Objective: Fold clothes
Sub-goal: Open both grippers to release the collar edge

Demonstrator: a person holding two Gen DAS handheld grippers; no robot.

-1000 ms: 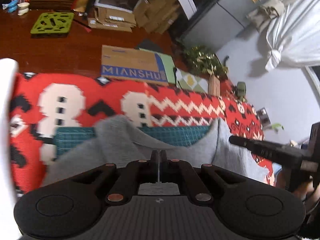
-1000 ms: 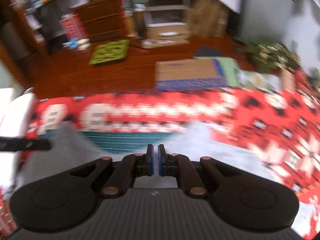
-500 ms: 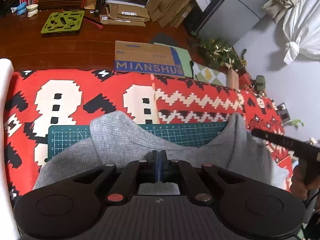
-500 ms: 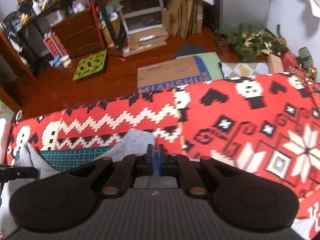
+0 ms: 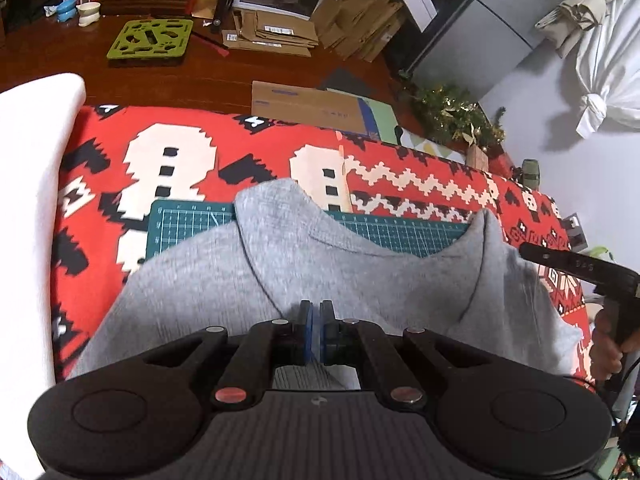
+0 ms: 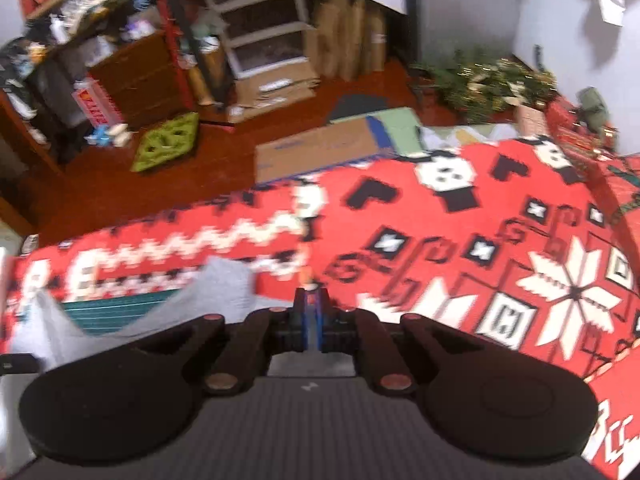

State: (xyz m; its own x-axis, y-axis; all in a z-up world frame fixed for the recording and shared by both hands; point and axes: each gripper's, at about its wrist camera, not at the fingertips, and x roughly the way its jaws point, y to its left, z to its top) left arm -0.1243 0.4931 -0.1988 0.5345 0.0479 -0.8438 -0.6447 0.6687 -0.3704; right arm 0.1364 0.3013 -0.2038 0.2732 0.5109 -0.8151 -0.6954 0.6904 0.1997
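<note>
A grey knit garment (image 5: 360, 276) lies over a green cutting mat (image 5: 192, 220) on a red patterned cloth (image 5: 420, 176). My left gripper (image 5: 316, 312) is shut, its jaws pinching the grey fabric at its near edge. My right gripper (image 6: 310, 300) is shut; whether it holds fabric is hidden by its fingers. A raised corner of the garment (image 6: 224, 292) shows left of it. The right gripper's fingers (image 5: 576, 266) show at the right of the left wrist view, beside the garment's right side.
A white cushion (image 5: 32, 200) lies at the cloth's left edge. Beyond the cloth are a flat cardboard box (image 5: 312, 106), a green mat (image 5: 150, 38), stacked cardboard (image 5: 280, 28), shelves (image 6: 260, 36) and a small tinsel tree (image 5: 456, 120).
The left gripper has drawn back with the garment, so more grey fabric lies over the mat. The right wrist view has swung right across the red cloth and is blurred.
</note>
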